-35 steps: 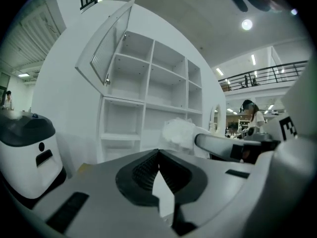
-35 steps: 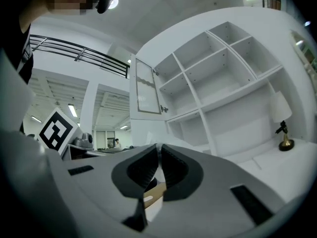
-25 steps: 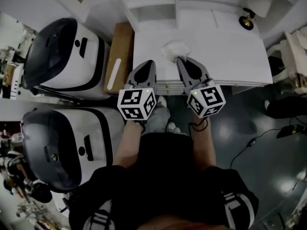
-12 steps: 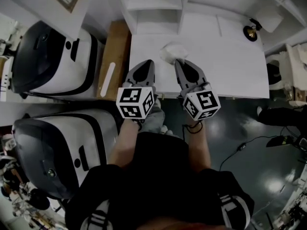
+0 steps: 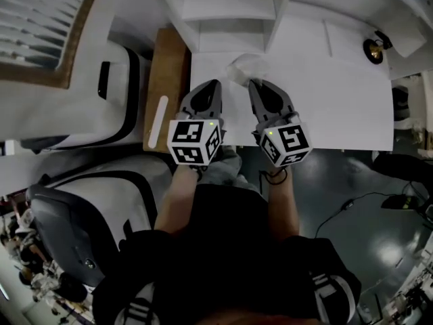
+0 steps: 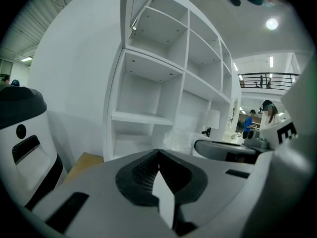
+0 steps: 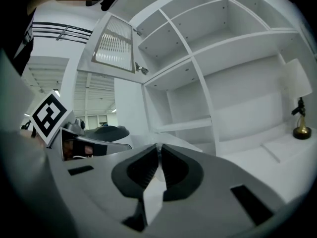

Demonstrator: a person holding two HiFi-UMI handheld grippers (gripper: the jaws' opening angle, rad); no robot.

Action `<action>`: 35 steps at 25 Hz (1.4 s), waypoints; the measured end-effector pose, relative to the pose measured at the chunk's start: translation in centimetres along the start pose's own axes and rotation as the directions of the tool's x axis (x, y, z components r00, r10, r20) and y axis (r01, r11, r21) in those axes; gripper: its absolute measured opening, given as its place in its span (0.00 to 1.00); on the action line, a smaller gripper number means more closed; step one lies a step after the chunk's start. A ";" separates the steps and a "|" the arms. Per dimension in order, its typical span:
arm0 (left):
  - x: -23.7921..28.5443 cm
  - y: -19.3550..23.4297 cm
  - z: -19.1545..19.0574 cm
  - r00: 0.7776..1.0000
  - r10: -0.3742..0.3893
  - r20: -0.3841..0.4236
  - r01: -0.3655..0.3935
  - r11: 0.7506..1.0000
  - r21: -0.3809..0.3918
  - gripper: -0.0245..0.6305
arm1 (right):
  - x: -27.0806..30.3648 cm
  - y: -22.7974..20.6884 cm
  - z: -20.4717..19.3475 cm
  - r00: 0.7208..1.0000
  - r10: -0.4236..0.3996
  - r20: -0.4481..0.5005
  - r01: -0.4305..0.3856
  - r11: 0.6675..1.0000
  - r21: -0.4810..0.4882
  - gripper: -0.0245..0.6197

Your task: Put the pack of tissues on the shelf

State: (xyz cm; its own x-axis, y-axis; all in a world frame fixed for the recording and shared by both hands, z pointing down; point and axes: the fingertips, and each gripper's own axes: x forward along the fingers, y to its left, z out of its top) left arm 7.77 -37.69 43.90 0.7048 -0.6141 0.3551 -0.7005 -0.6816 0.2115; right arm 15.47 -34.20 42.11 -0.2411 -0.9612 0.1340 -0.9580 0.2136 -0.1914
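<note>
**Soft pack pinched by its film, at the foot of the shelf**

The shelf [image 5: 226,7] fills the 12 o'clock side of the head view, and the bays you can see are bare. The desk [image 5: 338,100] spreads below it toward 3 o'clock. The pack [image 5: 245,66] is over the back of the desk, close to the shelf's foot, at 12 o'clock from your hands. I cannot tell whether it rests on the desk or hangs just clear of it.

Expect the pack to be light and soft. It looks like crinkled, half-clear film around tissues, so it will give under a squeeze and nothing in it can break. The film is probably slick, so a hold on a loose fold may slip, or let the pack swing as you lift. A surer hold would be across its body, one jaw on each long side, pressed gently.

Your right tongs [image 5: 254,83] are clenched nearly flat. The tips seem to nip a thin fold of film at the pack's 6 o'clock edge. Your left tongs [image 5: 215,83], at 9 o'clock of the right pair, have their jaws together with nothing between them, and they touch neither pack nor desk.
</note>
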 end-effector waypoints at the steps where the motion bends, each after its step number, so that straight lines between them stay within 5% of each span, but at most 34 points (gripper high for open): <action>1: 0.6 0.6 -0.1 1.000 -0.001 -0.008 0.000 1.000 -0.001 0.05 | 0.8 -0.3 -0.3 1.000 -0.004 -0.006 0.004 1.000 0.002 0.07; 15: 8.9 6.0 -2.6 0.996 -0.019 -0.086 0.016 0.999 -0.038 0.05 | 9.5 -5.6 -5.6 0.992 -0.068 -0.106 0.062 0.996 -0.057 0.07; 35: 12.2 11.6 -5.8 0.989 0.026 -0.146 -0.043 0.992 -0.118 0.05 | 19.4 -8.5 -13.4 0.968 -0.083 -0.237 0.055 0.991 -0.123 0.07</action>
State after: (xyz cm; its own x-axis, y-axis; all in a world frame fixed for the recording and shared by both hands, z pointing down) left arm 7.58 -50.78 56.01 0.6626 -0.5668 0.4896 -0.7387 -0.6025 0.3023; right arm 16.89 -52.31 59.39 -0.1904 -0.9069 0.3758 -0.9817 0.1799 -0.0631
